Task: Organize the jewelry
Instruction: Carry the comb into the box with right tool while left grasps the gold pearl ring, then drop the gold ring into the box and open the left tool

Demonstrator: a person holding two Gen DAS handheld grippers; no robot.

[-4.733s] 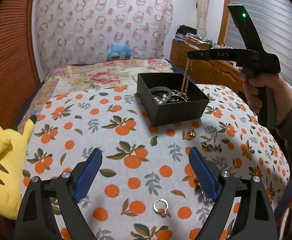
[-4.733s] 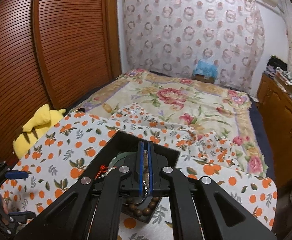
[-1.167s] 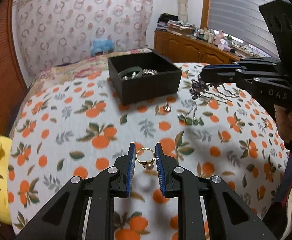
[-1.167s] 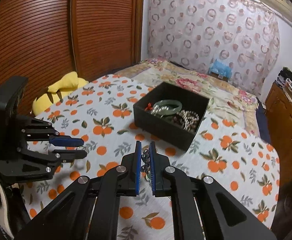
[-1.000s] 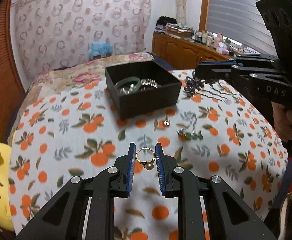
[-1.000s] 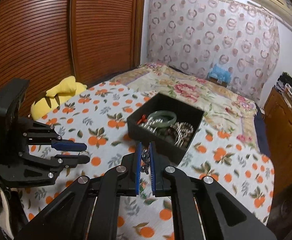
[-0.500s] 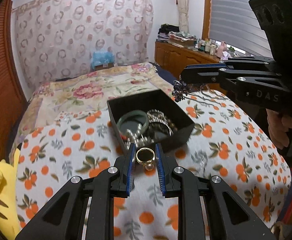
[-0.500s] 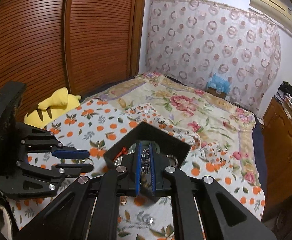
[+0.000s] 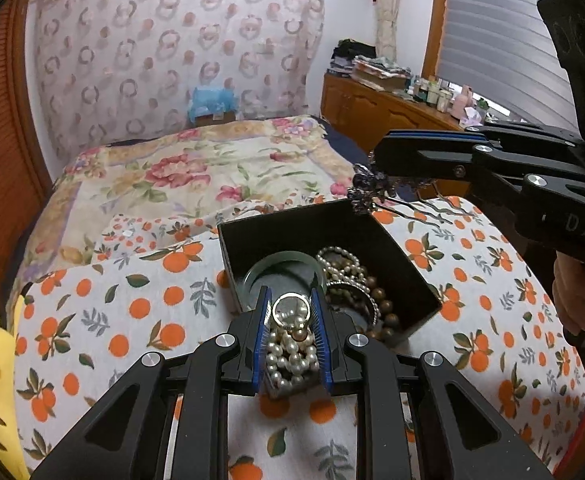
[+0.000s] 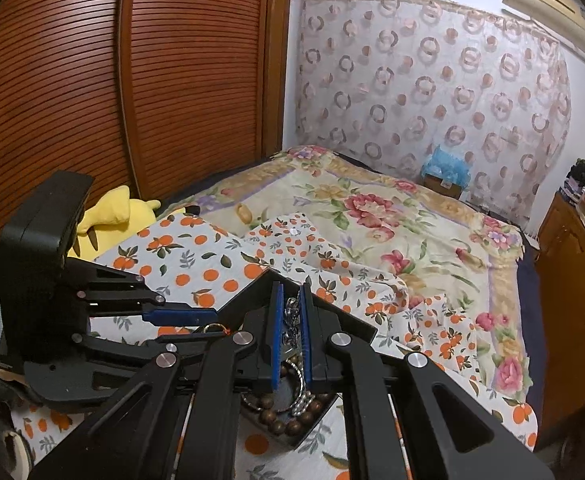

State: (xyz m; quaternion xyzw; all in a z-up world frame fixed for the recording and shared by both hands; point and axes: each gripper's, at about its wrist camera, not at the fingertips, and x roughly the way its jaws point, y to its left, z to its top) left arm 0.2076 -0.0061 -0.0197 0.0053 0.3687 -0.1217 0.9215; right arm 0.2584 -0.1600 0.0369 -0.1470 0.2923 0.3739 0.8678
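My left gripper (image 9: 291, 303) is shut on a gold ring with a pearl (image 9: 291, 314), held over the near edge of the black jewelry box (image 9: 408, 268). The box holds a green bangle (image 9: 284, 264), pearl strands (image 9: 292, 356) and brown beads (image 9: 384, 312). My right gripper (image 10: 289, 308) is shut on a dark silver hair ornament (image 10: 291, 320), held above the box's far corner; the ornament also shows in the left wrist view (image 9: 366, 188). The left gripper shows in the right wrist view (image 10: 208, 322) at the left.
The box sits on an orange-print cloth (image 9: 140, 308) over a floral bedspread (image 9: 196, 168). A yellow plush toy (image 10: 112, 212) lies at the left by the wooden sliding doors (image 10: 92, 80). A wooden dresser (image 9: 376, 112) stands at the right.
Both grippers have moved forward and up over the box with their jewelry. The ring now hangs above the box's near side, the hair ornament above its far corner.
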